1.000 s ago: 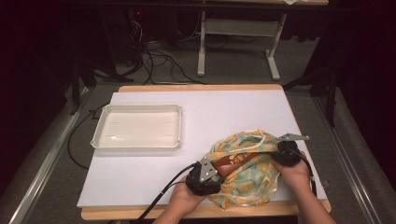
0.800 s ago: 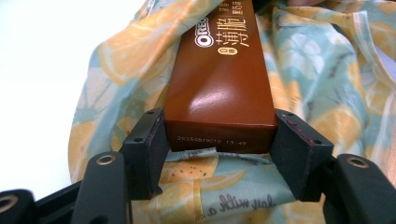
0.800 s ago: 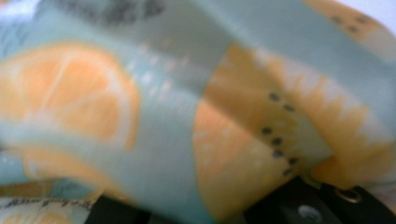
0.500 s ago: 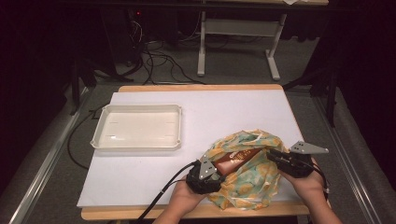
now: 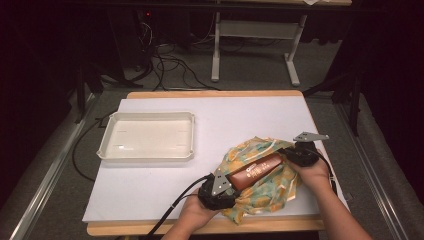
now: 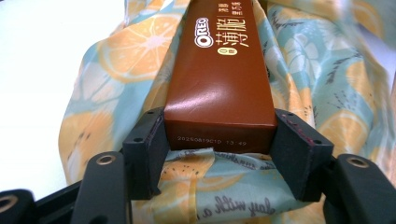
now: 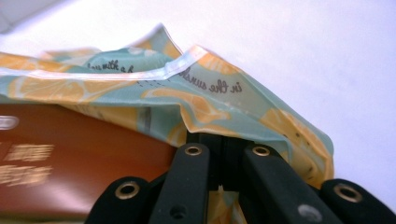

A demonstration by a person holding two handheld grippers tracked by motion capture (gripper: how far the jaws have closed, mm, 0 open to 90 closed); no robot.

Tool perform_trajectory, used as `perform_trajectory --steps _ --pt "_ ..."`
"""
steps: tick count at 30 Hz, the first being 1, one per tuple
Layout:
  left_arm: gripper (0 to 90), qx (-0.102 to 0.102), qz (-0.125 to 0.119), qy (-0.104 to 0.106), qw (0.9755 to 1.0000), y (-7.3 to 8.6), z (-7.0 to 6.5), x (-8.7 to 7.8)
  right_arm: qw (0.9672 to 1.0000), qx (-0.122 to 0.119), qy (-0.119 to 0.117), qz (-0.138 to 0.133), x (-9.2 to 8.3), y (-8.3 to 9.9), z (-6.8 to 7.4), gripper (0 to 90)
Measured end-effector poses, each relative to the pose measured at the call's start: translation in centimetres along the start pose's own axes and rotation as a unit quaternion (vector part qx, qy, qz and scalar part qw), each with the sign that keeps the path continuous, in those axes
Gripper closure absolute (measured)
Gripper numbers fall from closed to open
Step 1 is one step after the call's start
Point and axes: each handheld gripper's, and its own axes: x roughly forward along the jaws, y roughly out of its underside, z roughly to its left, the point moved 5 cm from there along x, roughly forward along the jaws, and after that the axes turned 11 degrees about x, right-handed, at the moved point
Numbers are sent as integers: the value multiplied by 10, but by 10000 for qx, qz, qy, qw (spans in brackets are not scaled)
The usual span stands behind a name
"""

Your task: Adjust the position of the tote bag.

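While my left gripper point(image 6: 219, 158) clamps the near end of the brown biscuit box point(image 6: 219, 79), one pad sits flat against each side of it and the box runs straight out ahead of my fingers point(image 6: 147, 149). Under the box and under both pads lies the lemon-print bag point(image 6: 308, 84), spreading to either side. My right gripper point(image 7: 224, 158) has its jaws pressed together on the bag's folded edge point(image 7: 219, 93), which drapes over my fingertips; they have just been closing on it. From that grip the box's far end lies just beside my fingers, tucked beneath the bag. Well away from both grippers stands a white tray point(image 5: 106, 150) on the table point(image 5: 250, 115).
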Motion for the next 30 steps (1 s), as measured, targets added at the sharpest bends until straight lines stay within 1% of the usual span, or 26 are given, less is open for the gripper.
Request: perform_trajectory --steps 3,6,7,8,9,11,12,15,17,19,20,21,22,23,24,25,26,27,28,29,30 --pt "399 -12 -49 5 10000 1 0 0 9998 143 -38 101 10 2 -11 900" --pt "399 -26 -85 -9 10000 2 1 0 9995 203 0 256 17 8 -18 900" --pt "399 -43 -81 -17 10000 3 2 -1 9993 186 15 333 19 11 -20 900" --pt "399 -73 -110 -37 9999 4 3 -1 9994 226 5 272 19 13 -21 900" --pt "399 -87 -122 -30 9999 4 4 -1 9992 217 24 332 18 14 -20 900" --pt "399 -121 -113 -59 9998 5 6 -2 9992 208 56 341 16 15 -20 900" --pt "399 -159 -113 -45 9998 6 6 -2 9993 200 35 321 15 17 -21 900" --pt "398 -201 -135 -34 9997 6 9 -2 9988 235 41 426 5 23 -19 900" --pt "397 -265 -150 5 9995 6 11 -1 9988 199 93 447 -1 27 -18 900" --pt "396 -238 -154 -28 9996 5 11 1 9983 246 139 512 -11 34 -19 900" --pt "396 -154 -119 -31 9998 4 10 2 9983 249 135 513 -14 36 -20 900" --pt "394 -117 -110 -35 9999 3 10 2 9983 299 124 483 -19 39 -19 900" --pt "392 -157 -106 43 9998 2 10 3 9985 238 120 469 -23 40 -18 900" --pt "390 -165 -95 67 9998 2 10 4 9990 195 105 391 -28 40 -14 884" --pt "387 -129 -57 51 9999 1 10 3 9992 200 85 343 -32 39 -12 878" --pt "385 -86 -27 0 10000 1 9 2 9995 189 35 237 -36 37 -10 877" --pt "382 -71 -13 -61 10000 1 7 2 9999 118 26 105 -41 34 -6 878" --pt "380 -36 20 -129 9999 0 6 1 10000 67 20 41 -44 32 -3 881" --pt "376 -3 53 -225 9997 0 3 -2 10000 67 -30 -38 -46 29 1 883" --pt "371 10 50 -284 9996 0 3 -3 9999 47 -98 -132 -49 25 6 893" --pt "367 16 13 -289 9996 -1 1 -6 9998 1 -127 -176 -51 22 9 900"
